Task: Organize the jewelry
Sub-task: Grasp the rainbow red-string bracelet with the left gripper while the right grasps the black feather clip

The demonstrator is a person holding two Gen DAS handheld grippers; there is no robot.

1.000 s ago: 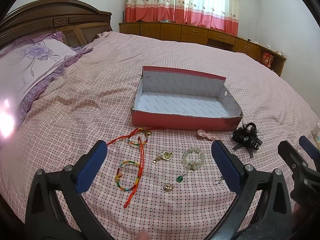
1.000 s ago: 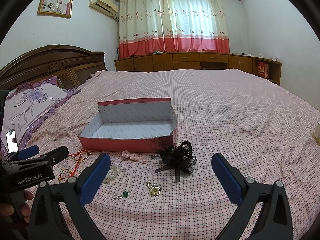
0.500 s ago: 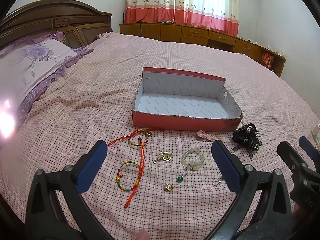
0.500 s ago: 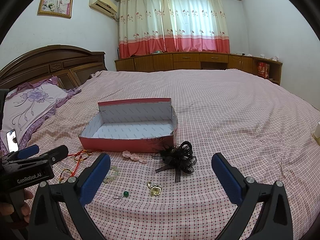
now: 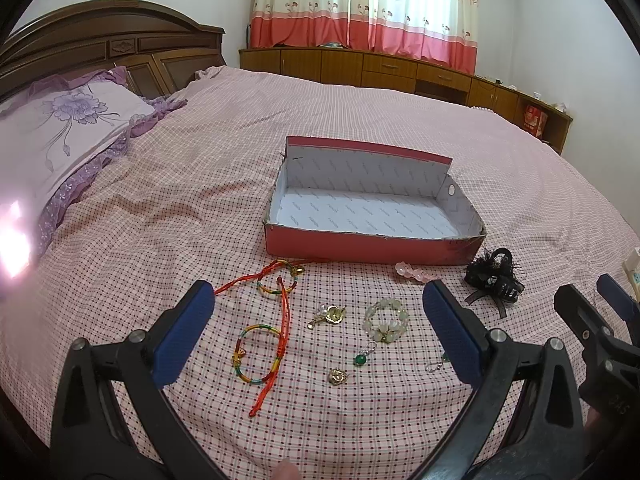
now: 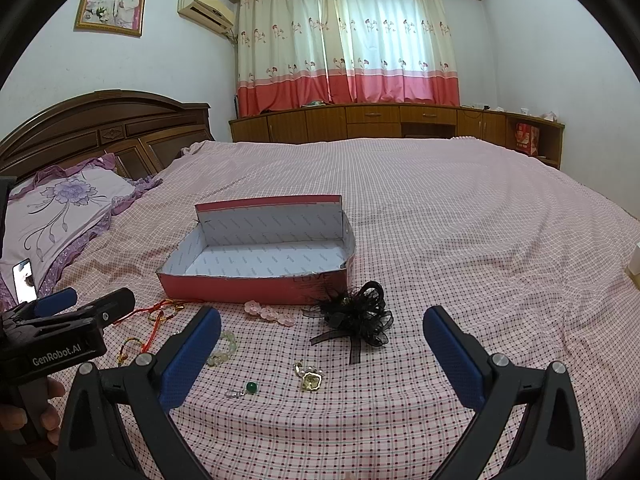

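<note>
An open red box [image 5: 372, 246] with a white lining lies on the bed; it also shows in the right wrist view [image 6: 256, 290]. Jewelry lies in front of it: red cord bracelets [image 5: 276, 280], a coloured bangle [image 5: 256, 354], a gold brooch [image 5: 332, 314], a pale bead bracelet [image 5: 386, 320], a green earring [image 5: 360, 358], a pink bead strand [image 5: 414, 272] and a black bow hair clip [image 6: 356, 314]. My left gripper [image 5: 320, 336] is open above the jewelry. My right gripper [image 6: 322, 354] is open, near the bow and a gold charm [image 6: 310, 378].
The pink checked bedspread [image 6: 460, 220] spreads wide to the right and behind the box. A purple flowered pillow [image 5: 52, 132] and wooden headboard [image 5: 100, 44] lie at the left. A lit phone [image 6: 24, 280] rests by the pillow. Low wooden cabinets [image 6: 380, 120] line the far wall.
The left wrist view has shifted slightly, with the box and jewelry sitting a little lower in the frame. The right gripper has hardly moved. Both stay open.
</note>
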